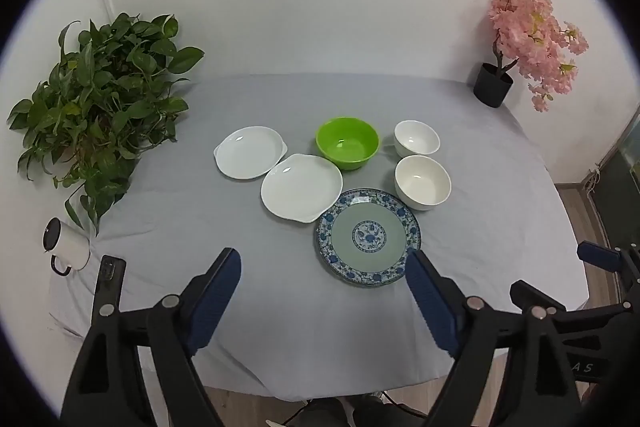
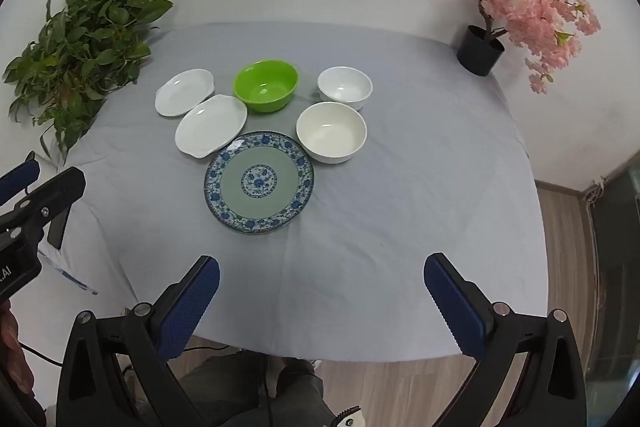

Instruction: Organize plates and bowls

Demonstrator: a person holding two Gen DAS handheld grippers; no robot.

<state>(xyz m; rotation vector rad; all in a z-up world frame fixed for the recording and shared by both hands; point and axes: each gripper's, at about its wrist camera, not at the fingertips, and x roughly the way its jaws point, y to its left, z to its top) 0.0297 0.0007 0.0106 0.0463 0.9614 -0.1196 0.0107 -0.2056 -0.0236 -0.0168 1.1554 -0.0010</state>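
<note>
A blue-patterned plate (image 1: 369, 237) (image 2: 259, 182) lies nearest me on the grey tablecloth. Two white plates (image 1: 302, 186) (image 1: 249, 152) lie to its left rear, the near one (image 2: 211, 125) just overlapping the patterned plate's rim, the far one (image 2: 184, 91) behind it. A green bowl (image 1: 347, 142) (image 2: 266, 85) and two white bowls (image 1: 423, 182) (image 1: 417, 138) (image 2: 331, 131) (image 2: 345, 87) stand behind and right. My left gripper (image 1: 324, 263) is open and empty, held above the table's near edge. My right gripper (image 2: 322, 269) is open and empty, also short of the dishes.
A leafy green plant (image 1: 96, 107) stands at the back left, a pink blossom tree in a black pot (image 1: 493, 85) at the back right. A white enamel mug (image 1: 66, 245) and a dark phone (image 1: 108, 277) lie at the left edge. The wooden floor (image 2: 568, 267) shows on the right.
</note>
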